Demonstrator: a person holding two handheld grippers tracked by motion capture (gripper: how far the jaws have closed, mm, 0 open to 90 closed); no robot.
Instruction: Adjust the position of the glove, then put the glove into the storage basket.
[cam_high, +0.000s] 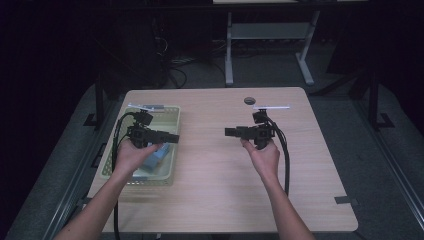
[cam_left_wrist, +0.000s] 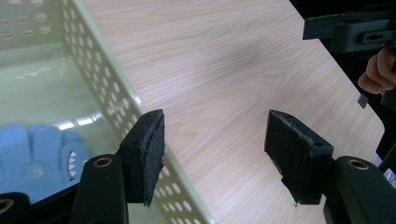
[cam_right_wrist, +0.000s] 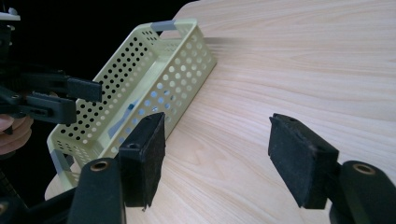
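A pale green perforated basket (cam_high: 172, 150) sits at the left of the wooden table (cam_high: 225, 190). A blue soft item (cam_high: 156, 157) lies in it; in the left gripper view the blue item (cam_left_wrist: 37, 154) shows white teeth markings. My left gripper (cam_high: 172, 136) is held over the basket's right rim, pointing right. Its jaws stand open and empty (cam_left_wrist: 215, 158), straddling the basket wall (cam_left_wrist: 116, 88). My right gripper (cam_high: 230, 132) hovers over mid-table, pointing left at the basket (cam_right_wrist: 154, 79). It is open and empty (cam_right_wrist: 217, 154).
A dark round grommet hole (cam_high: 249, 100) lies near the table's far edge. A grey tape piece (cam_high: 345, 200) marks the front right corner. Another table's white legs (cam_high: 229, 50) stand behind, with cables on the dark floor. Bare wood (cam_right_wrist: 303, 60) lies between the grippers.
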